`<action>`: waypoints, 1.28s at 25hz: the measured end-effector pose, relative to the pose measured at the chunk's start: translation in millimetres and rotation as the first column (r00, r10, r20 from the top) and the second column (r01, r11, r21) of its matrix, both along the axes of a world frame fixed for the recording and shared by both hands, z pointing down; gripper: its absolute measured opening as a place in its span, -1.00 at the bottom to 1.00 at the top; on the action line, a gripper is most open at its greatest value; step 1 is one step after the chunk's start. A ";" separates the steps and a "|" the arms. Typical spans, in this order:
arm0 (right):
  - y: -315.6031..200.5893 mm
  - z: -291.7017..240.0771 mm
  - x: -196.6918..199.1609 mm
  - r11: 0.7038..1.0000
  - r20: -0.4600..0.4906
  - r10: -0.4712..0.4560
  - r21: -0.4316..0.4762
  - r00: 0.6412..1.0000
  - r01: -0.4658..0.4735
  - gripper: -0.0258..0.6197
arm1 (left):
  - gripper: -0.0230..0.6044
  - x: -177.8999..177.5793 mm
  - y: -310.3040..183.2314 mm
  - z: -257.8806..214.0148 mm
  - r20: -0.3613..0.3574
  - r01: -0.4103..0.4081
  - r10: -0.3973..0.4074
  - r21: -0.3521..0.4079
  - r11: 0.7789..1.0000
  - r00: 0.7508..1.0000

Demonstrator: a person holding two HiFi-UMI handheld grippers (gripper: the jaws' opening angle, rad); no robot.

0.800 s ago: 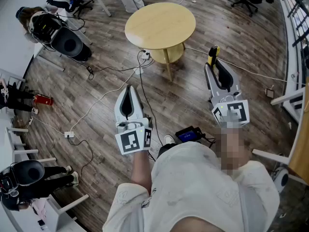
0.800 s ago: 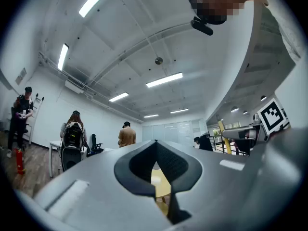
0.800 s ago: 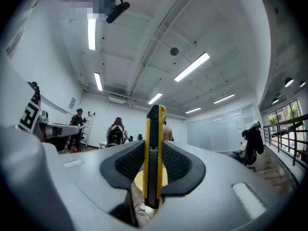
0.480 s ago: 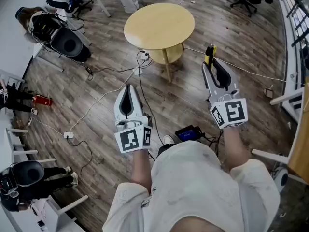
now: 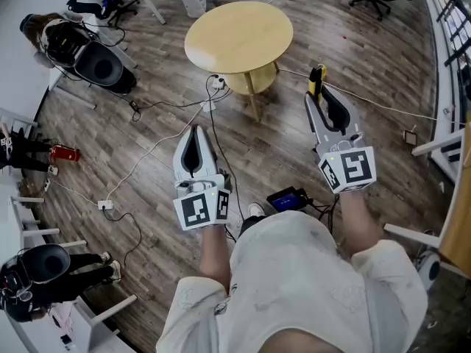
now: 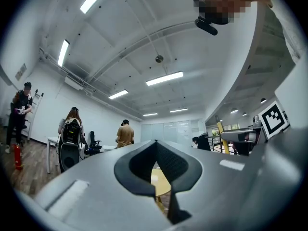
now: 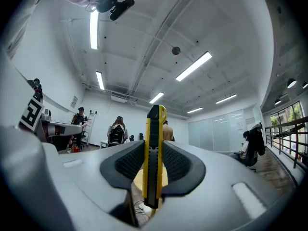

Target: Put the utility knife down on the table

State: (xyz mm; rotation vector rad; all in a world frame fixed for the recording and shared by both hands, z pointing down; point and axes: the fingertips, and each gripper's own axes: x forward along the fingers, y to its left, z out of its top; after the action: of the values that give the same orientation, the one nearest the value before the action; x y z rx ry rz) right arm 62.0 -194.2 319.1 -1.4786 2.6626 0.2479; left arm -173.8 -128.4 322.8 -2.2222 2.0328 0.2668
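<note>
Holding the utility knife (image 7: 153, 150) clamped in the right tongs (image 7: 153, 170), left tongs (image 5: 194, 134) pressed together, empty; next, reach over the round surface (image 5: 238, 37) ahead, lower, release.

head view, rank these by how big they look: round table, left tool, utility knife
1. round table
2. left tool, enlarged by nearness to the camera
3. utility knife, only its yellow end showing past the right tool
</note>
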 end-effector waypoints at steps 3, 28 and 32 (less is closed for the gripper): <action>1.7 0.5 -1.0 1.000 0.010 0.001 -0.006 1.000 -0.001 -0.55 | -0.86 -1.1 1.4 0.3 -0.005 -0.003 0.003 -0.003 1.000 1.000; 7.1 6.2 6.9 1.000 0.005 0.004 -0.029 1.000 -0.003 -0.55 | -0.86 13.2 0.8 -6.9 0.026 -0.021 0.021 0.006 1.000 0.999; 6.5 5.2 5.2 1.000 -0.002 -0.002 -0.025 1.000 0.001 -0.55 | -0.86 14.2 0.6 -9.1 0.030 -0.023 0.022 0.012 1.000 0.999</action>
State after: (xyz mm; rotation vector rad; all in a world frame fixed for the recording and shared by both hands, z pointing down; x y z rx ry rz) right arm 67.2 -187.7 324.3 -1.4841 2.6780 0.2172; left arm -159.6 -127.8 313.8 -2.2293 1.9871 0.2456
